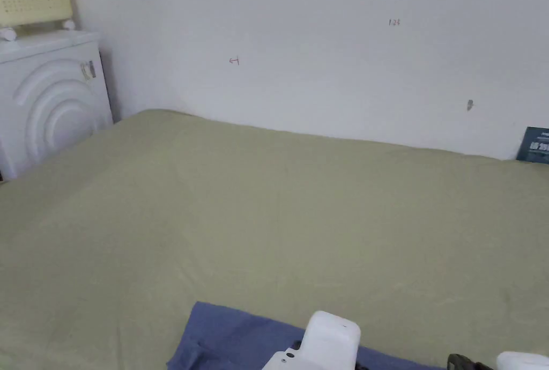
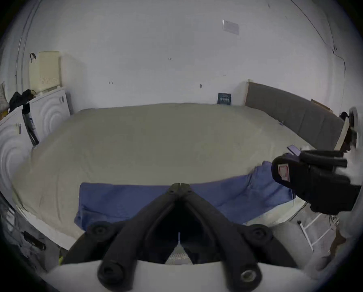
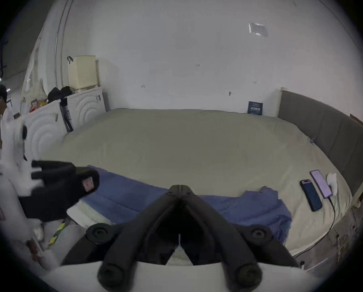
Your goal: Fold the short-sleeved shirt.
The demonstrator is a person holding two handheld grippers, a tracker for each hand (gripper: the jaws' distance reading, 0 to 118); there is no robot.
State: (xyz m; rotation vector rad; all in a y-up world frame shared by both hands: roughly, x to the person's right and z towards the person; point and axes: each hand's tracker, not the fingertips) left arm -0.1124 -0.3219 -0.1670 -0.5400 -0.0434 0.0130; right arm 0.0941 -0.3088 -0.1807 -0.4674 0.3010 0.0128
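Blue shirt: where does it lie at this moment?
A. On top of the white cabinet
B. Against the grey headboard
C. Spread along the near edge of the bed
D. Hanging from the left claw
C: the blue shirt lies on the bed along its near edge, with both claws' jaws closed in front of it and gripping no cloth.

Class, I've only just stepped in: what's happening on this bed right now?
A person holds a gripper in each hand above a blue shirt lying along the near edge of a bed. The left gripper and the right gripper both have their fingers closed together, gripping nothing. Two phones lie further along the bed.
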